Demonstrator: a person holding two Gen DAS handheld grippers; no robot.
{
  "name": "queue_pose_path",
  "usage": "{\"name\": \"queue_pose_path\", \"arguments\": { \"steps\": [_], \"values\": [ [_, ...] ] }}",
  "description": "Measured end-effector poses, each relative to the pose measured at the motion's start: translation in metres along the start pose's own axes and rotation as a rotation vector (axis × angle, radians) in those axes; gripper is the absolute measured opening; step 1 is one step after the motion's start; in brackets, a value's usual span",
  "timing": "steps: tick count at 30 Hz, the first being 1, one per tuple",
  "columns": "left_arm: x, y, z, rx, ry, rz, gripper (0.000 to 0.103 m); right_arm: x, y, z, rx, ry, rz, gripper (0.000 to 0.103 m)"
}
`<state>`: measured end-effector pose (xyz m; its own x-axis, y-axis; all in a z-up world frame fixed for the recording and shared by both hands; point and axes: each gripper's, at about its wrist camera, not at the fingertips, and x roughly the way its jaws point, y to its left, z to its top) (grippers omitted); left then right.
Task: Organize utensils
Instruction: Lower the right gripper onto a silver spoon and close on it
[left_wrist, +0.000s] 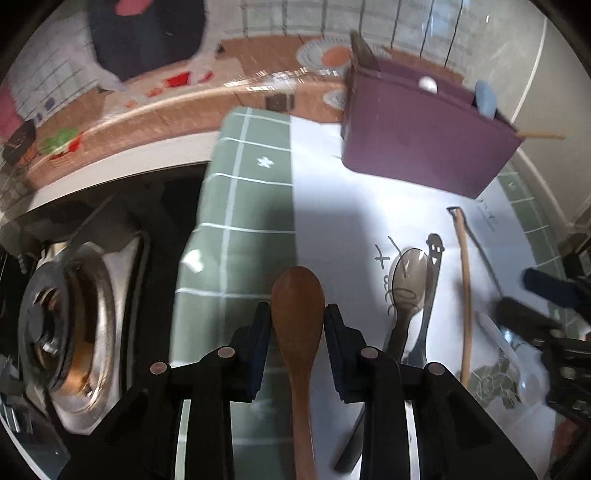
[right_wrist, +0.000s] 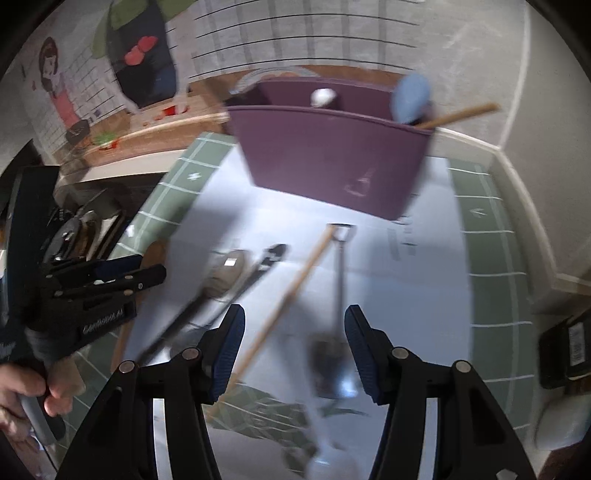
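- The wooden spoon (left_wrist: 298, 314) lies lengthwise between the jaws of the left gripper (left_wrist: 297, 325), bowl pointing away from the camera and handle running straight back under the gripper; the blue pads sit right against the sides of the bowl, closed on it.
- It sits over the edge where the green checked mat (left_wrist: 251, 206) meets the white sheet (left_wrist: 332, 206) on the desk.
- To its right lie a metal spoon (left_wrist: 408, 288) and a dark-handled utensil (left_wrist: 430, 295), both with long axes roughly parallel to the wooden spoon and tilted a little.
- Farther right, a wooden stick (left_wrist: 464, 288) runs near-vertical in the left view, and a thin metal-handled utensil (right_wrist: 339, 280) lies beside it.
- The purple holder (right_wrist: 332, 158) stands upright at the far side of the sheet, with a blue utensil (right_wrist: 410, 98) and a slanting wooden handle (right_wrist: 458, 115) sticking out of its right end.
- The right gripper (right_wrist: 294, 350) hovers over the sheet, its jaws about half open with nothing gripped.
- Hand-drawn scribbles on the sheet and white lettering on the left gripper's body are too blurred to read.
- A gas burner (left_wrist: 62, 332) sits left of the mat.
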<state>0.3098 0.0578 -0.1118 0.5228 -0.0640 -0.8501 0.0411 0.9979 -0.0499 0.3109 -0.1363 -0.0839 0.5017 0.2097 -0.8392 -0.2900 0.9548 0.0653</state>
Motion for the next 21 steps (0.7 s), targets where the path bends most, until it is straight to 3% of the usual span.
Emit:
{"name": "queue_pose_path", "arguments": {
  "steps": [6, 14, 17, 18, 19, 21],
  "values": [
    [-0.040, 0.023, -0.019, -0.049, -0.076, -0.002, 0.030, 0.022, 0.046, 0.012, -0.044, 0.037, 0.034, 0.054],
    [-0.060, 0.042, -0.033, -0.083, -0.109, -0.012, 0.030, 0.062, 0.072, 0.023, 0.027, 0.140, -0.055, 0.054],
    [-0.060, 0.045, -0.035, -0.100, -0.107, -0.014, 0.030, 0.066, 0.076, 0.024, 0.026, 0.128, -0.089, 0.055],
    [-0.060, 0.045, -0.035, -0.102, -0.107, -0.014, 0.030, 0.067, 0.077, 0.024, 0.018, 0.125, -0.092, 0.051],
    [-0.060, 0.045, -0.035, -0.101, -0.107, -0.015, 0.030, 0.067, 0.078, 0.024, 0.002, 0.119, -0.101, 0.039],
    [-0.061, 0.044, -0.035, -0.102, -0.108, -0.021, 0.030, 0.066, 0.079, 0.023, -0.036, 0.116, -0.115, 0.032]
  ]
}}
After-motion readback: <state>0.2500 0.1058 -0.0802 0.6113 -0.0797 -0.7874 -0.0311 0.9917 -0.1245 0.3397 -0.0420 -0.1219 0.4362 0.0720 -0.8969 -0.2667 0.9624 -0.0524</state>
